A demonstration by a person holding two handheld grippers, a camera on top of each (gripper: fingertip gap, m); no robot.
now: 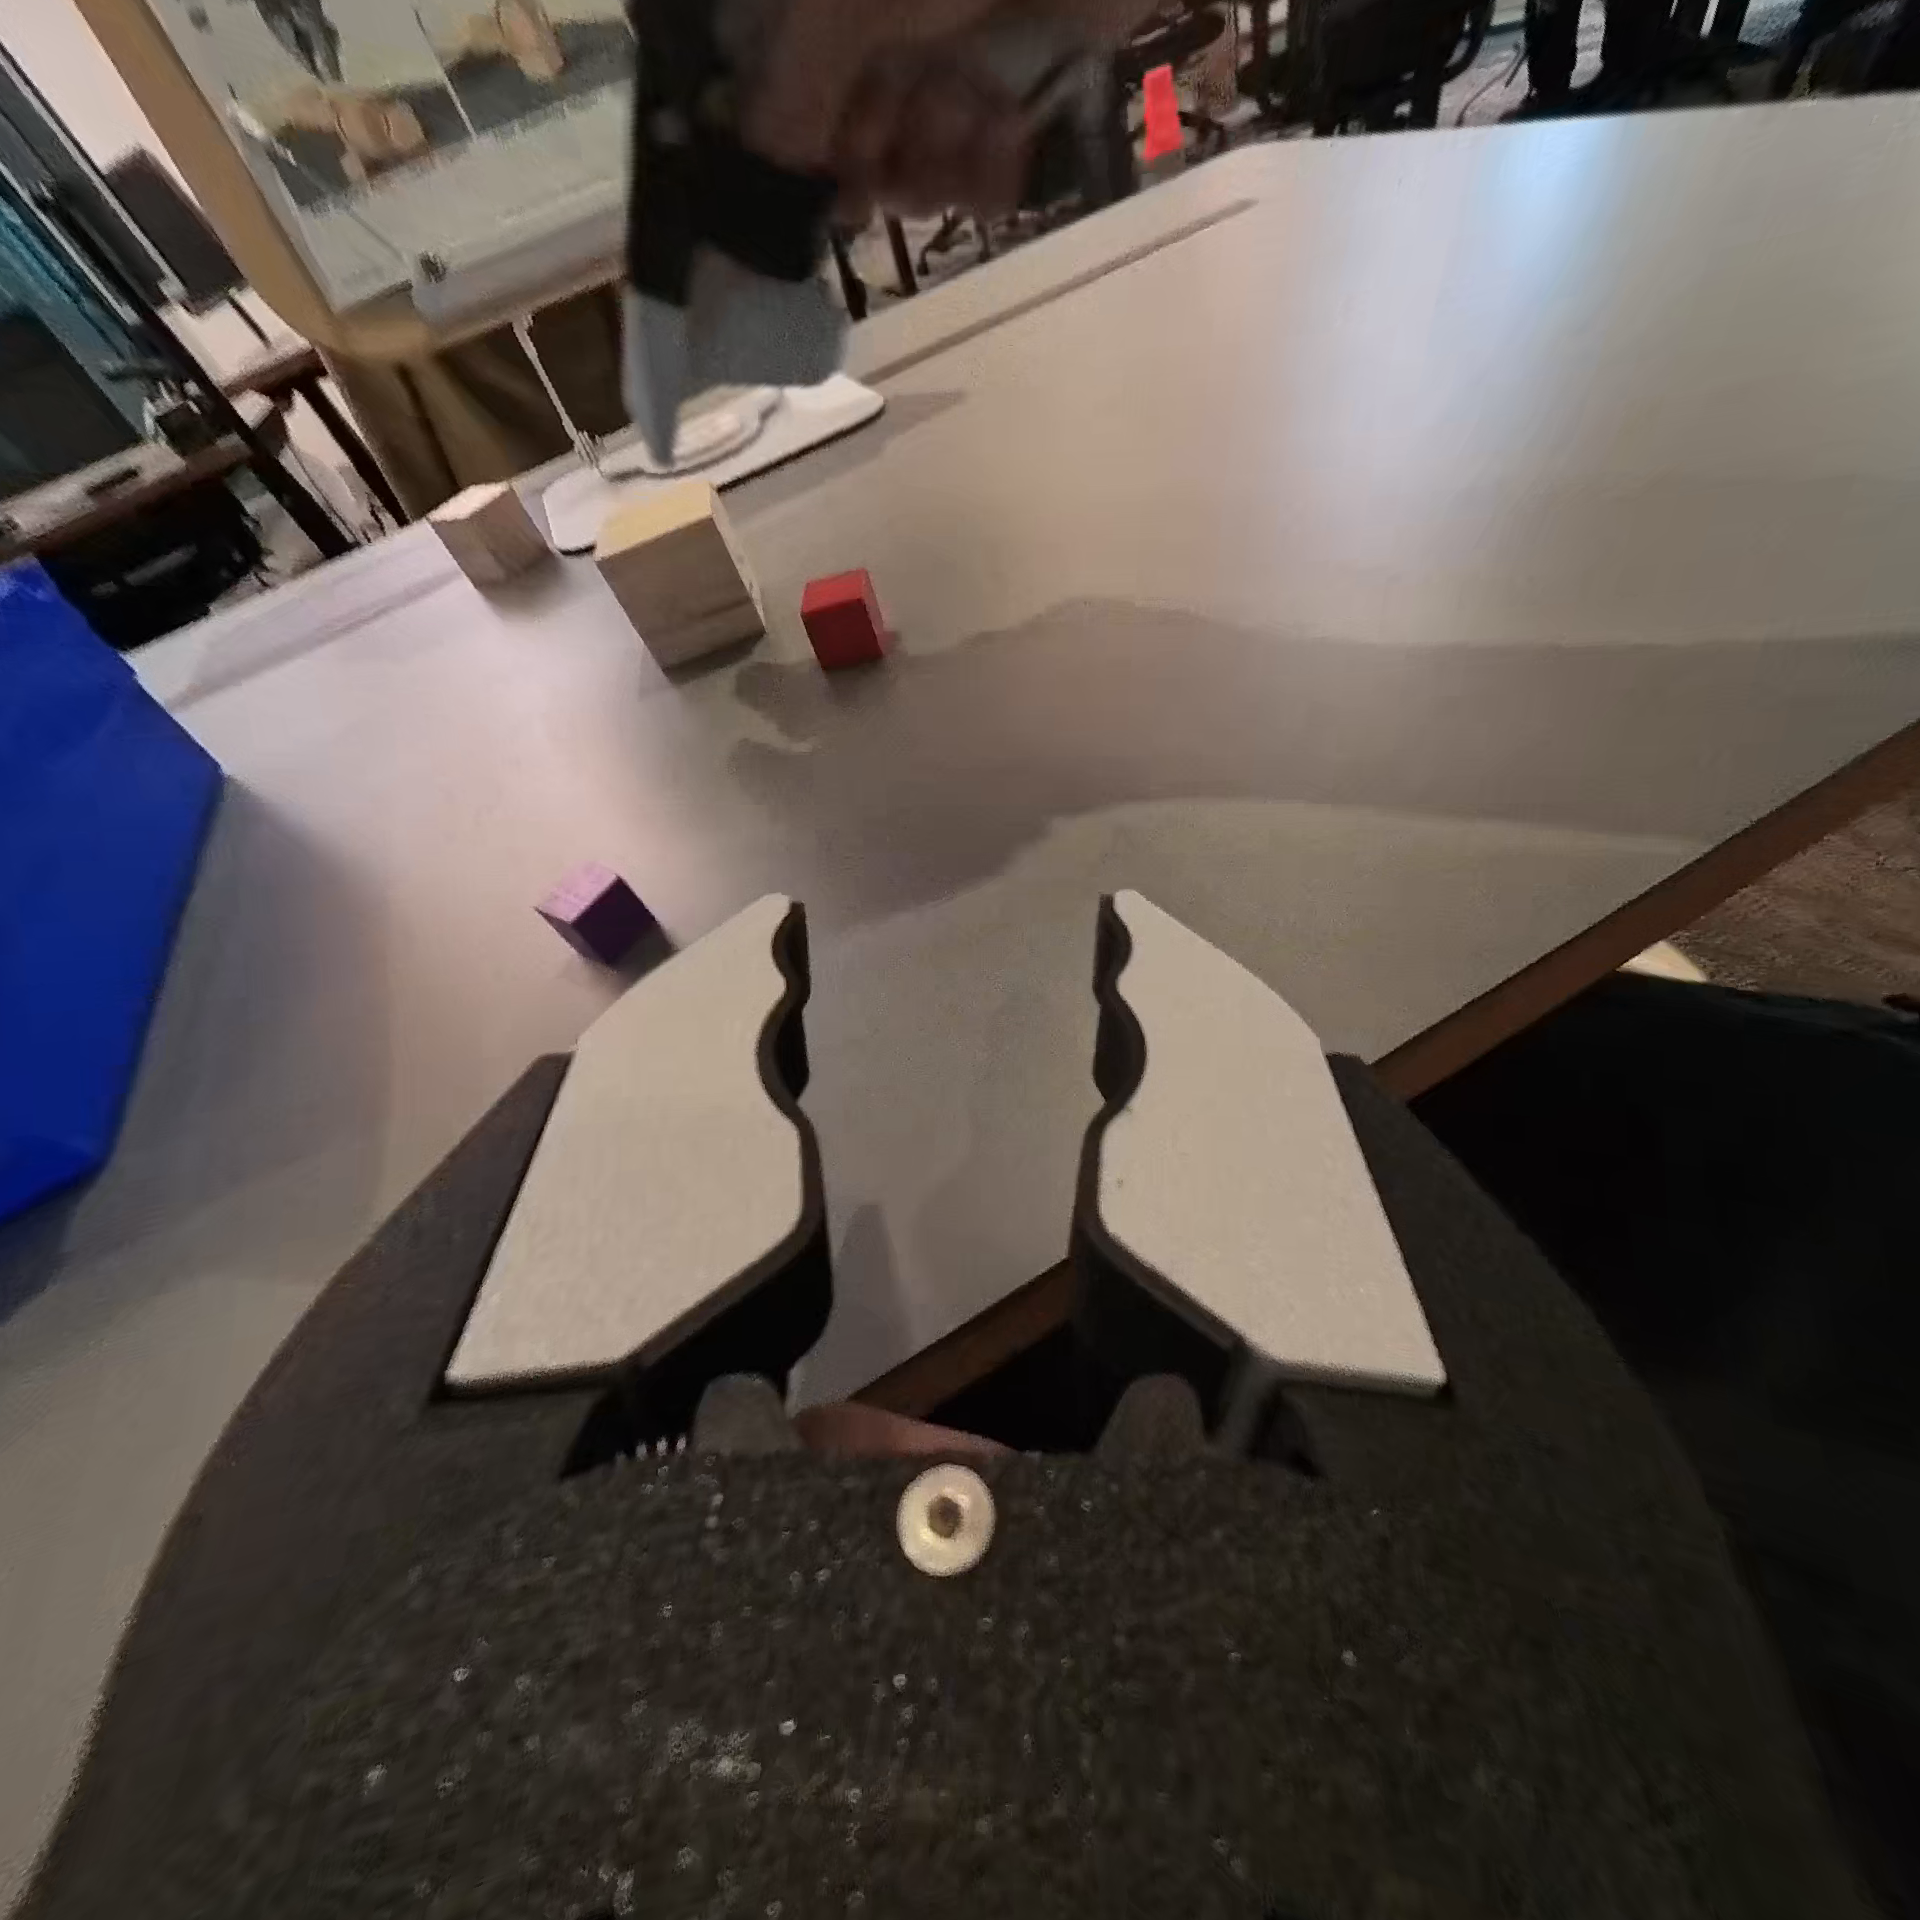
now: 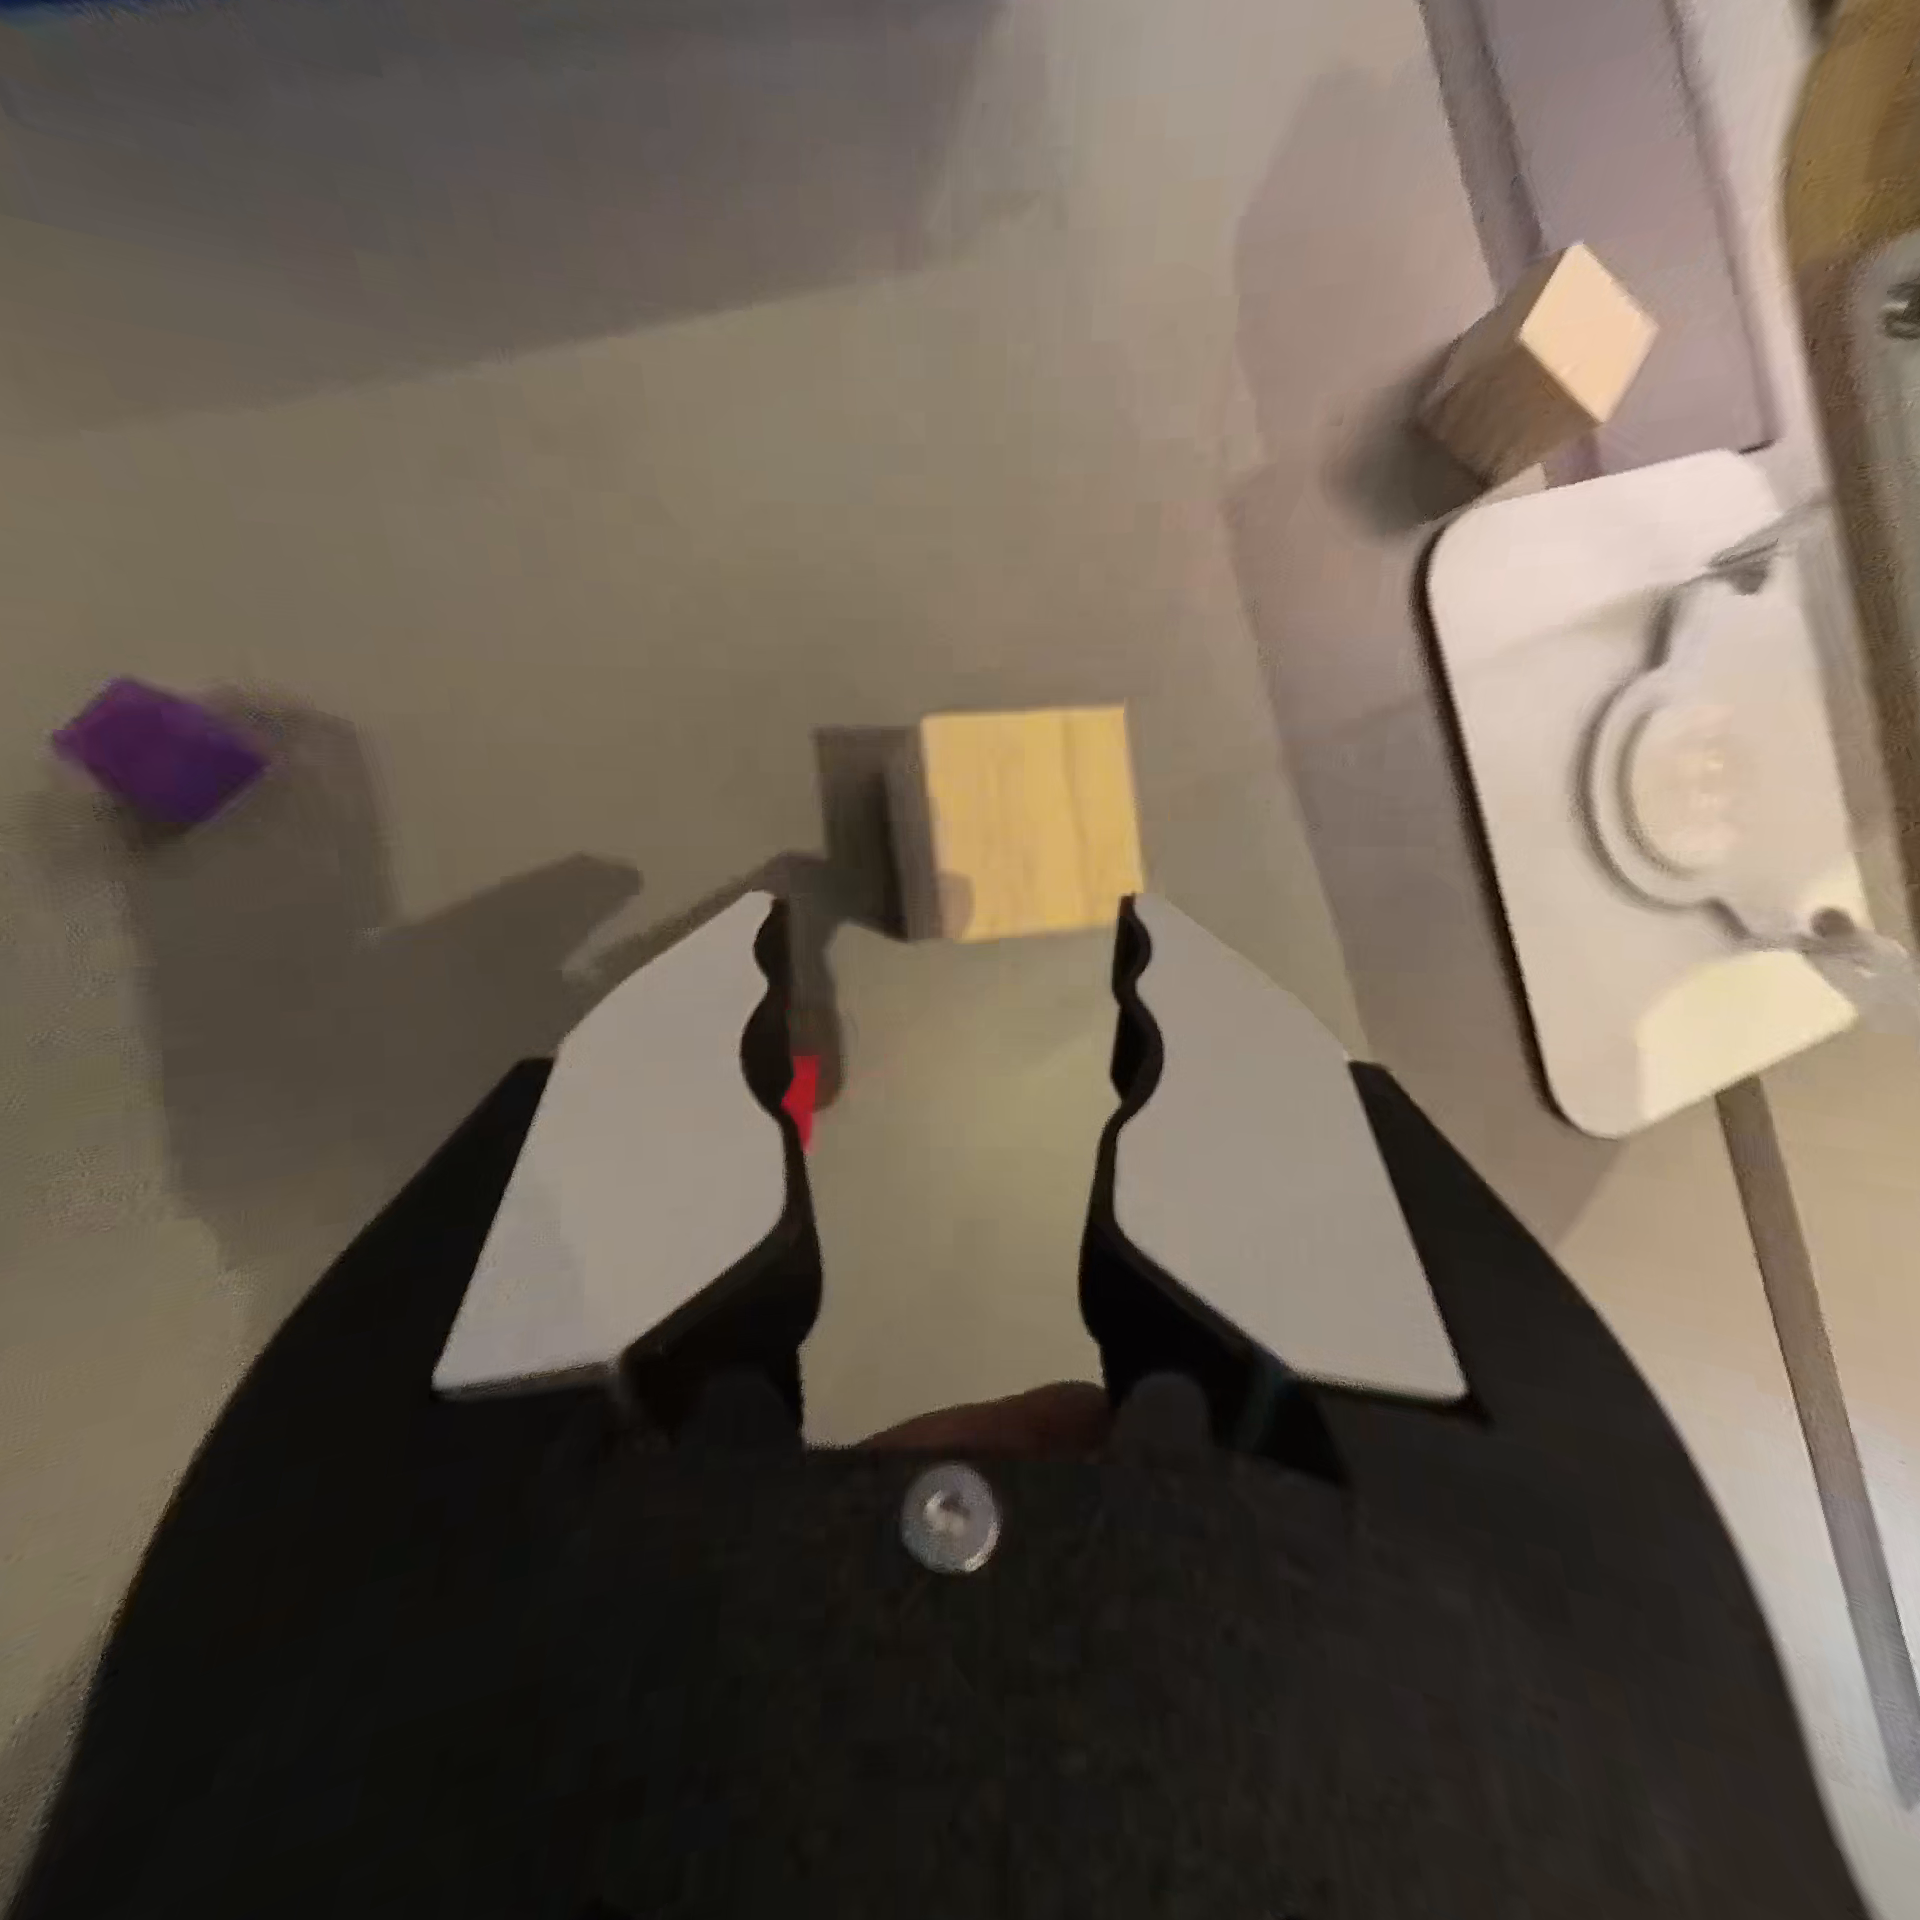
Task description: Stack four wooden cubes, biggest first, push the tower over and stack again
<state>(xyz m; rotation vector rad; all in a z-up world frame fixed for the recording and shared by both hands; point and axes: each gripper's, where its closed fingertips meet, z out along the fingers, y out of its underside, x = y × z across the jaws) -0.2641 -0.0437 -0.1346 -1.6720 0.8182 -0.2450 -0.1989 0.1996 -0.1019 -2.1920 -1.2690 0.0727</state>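
Grey table (image 1: pixel 1351 468), 4 scattered cubes.

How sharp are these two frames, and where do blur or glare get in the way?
Left wrist view: table and purple cube sharp; the right hand-held gripper above the large wooden cube is motion-blurred; soft glare on the table. Right wrist view: smeared overall, purple cube worst.

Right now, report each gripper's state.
Left gripper: open, holding nothing.
Right gripper: open, empty, above the large plain wooden cube.
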